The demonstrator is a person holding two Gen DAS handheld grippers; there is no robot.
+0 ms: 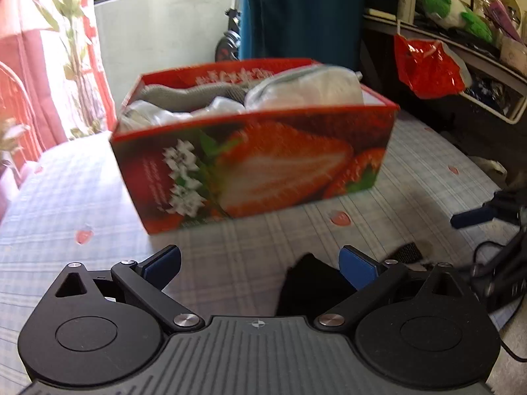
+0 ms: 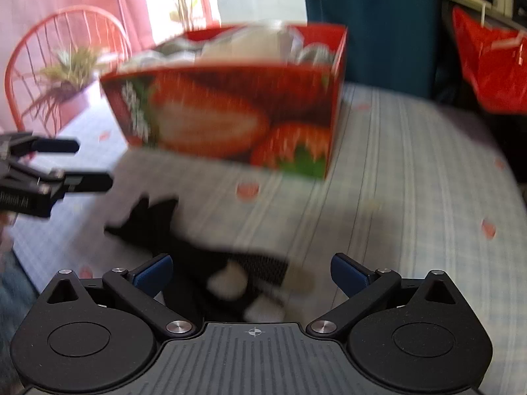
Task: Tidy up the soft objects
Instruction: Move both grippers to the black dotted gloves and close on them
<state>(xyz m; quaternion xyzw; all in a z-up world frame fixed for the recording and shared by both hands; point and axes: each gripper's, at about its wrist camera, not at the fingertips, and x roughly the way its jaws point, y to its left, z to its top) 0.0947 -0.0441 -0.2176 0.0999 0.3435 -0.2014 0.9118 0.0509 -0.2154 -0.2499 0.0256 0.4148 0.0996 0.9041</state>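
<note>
A red strawberry-print box (image 1: 263, 164) stands on the checked cloth, filled with white and grey soft items (image 1: 303, 89). It also shows in the right wrist view (image 2: 230, 108). A black soft item (image 1: 306, 283) lies on the cloth by the right finger of my open left gripper (image 1: 260, 263). In the right wrist view the black item (image 2: 154, 220) with white patches lies between and ahead of the fingers of my open right gripper (image 2: 252, 270). The left gripper (image 2: 69, 164) shows at the left there, open. The right gripper's finger (image 1: 474, 217) shows at the right in the left wrist view.
A red plastic bag (image 1: 428, 65) hangs from a cluttered shelf at the right, with a green plush toy (image 1: 454, 13) on top. A red wire chair (image 2: 59, 62) and a potted plant (image 2: 66, 75) stand at the left. A teal curtain (image 1: 303, 10) hangs behind the box.
</note>
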